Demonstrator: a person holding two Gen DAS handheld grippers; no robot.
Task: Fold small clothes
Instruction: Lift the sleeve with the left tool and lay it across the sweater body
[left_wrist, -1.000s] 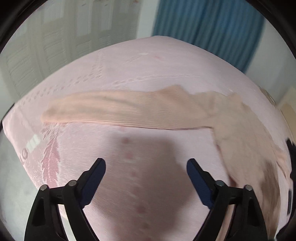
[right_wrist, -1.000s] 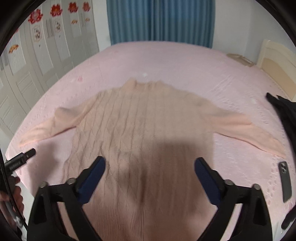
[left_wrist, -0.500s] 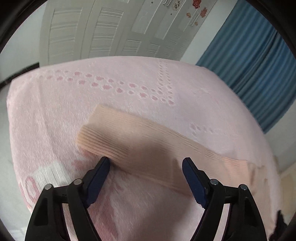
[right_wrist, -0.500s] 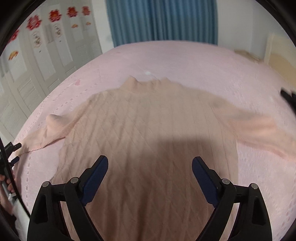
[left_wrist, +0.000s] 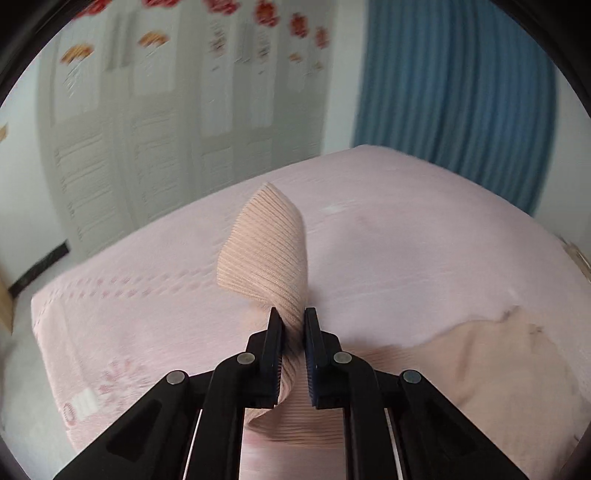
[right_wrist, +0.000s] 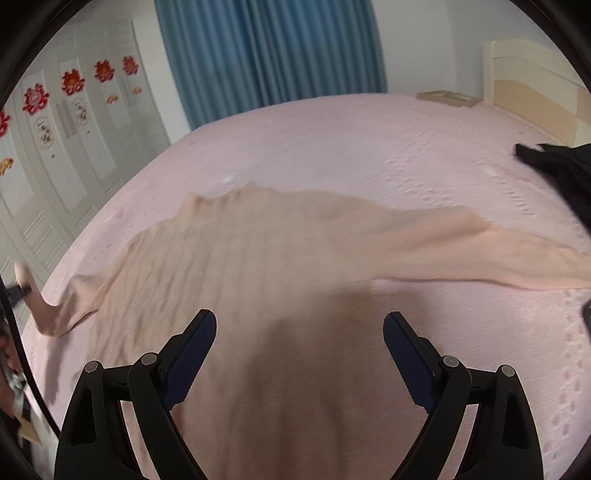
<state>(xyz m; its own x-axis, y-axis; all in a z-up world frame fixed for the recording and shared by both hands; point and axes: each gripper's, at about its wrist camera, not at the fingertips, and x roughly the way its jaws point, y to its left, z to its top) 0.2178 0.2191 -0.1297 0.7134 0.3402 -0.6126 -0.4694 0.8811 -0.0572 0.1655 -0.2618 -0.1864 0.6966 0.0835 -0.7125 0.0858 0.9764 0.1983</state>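
**Sleeve cuff lifted off the bed**

The pink bed (right_wrist: 332, 140) has broad bare cover beyond the sweater, up to the blue curtain (right_wrist: 273, 51). The peach sweater (right_wrist: 258, 280) lies flat mid-bed, collar toward the curtain, sleeves spread sideways. A black garment (right_wrist: 554, 166) lies at the bed's right edge. The left tongs (left_wrist: 293, 321), having just closed, pinch the ribbed sleeve cuff (left_wrist: 266, 254), raised upright. The right tongs (right_wrist: 299, 332) hang spread above the sweater's body.
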